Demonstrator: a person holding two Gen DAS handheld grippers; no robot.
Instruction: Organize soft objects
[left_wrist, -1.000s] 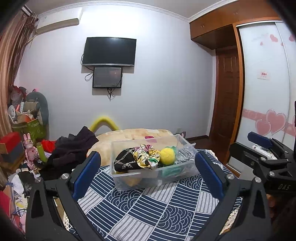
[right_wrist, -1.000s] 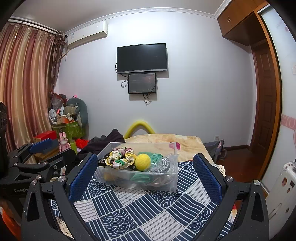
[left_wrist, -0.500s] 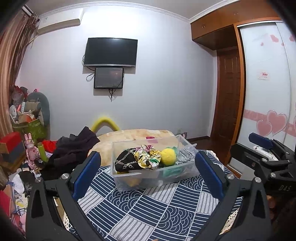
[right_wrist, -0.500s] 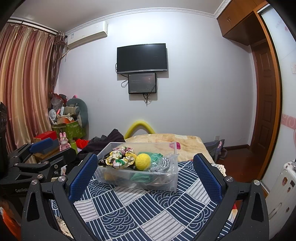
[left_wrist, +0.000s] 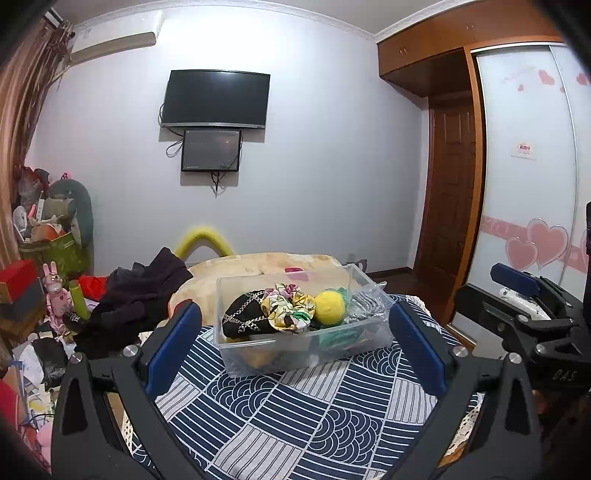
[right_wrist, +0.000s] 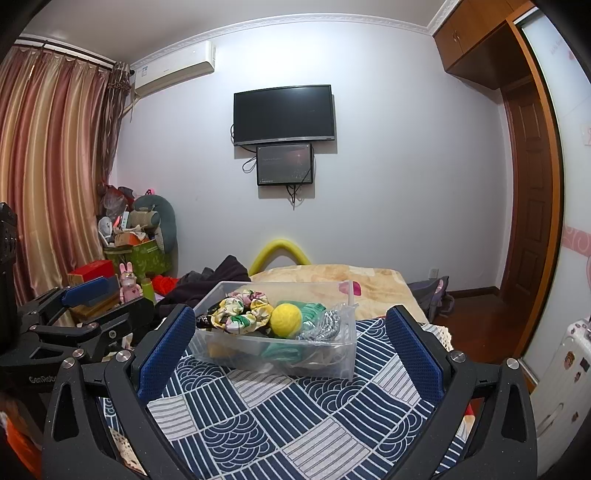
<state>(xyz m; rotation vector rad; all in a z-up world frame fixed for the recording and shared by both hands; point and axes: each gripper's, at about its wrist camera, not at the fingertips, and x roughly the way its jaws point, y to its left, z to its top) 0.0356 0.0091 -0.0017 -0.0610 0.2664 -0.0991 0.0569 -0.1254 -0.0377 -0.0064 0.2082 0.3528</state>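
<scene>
A clear plastic box stands on a blue-and-white patterned cloth. It holds soft things: a yellow ball, a floral scrunchie, a black patterned piece, green fabric and a grey knit piece. My left gripper is open and empty, short of the box. My right gripper is open and empty, also short of the box. Each gripper shows at the side of the other's view.
A beige blanket and dark clothes lie behind the box. Clutter, a green bag and a pink bunny crowd the left. A wooden door and wardrobe stand at the right; a TV hangs on the far wall.
The left wrist view has shifted slightly, with the box drifting a little right in frame. The right gripper has stayed still. Both stay open.
</scene>
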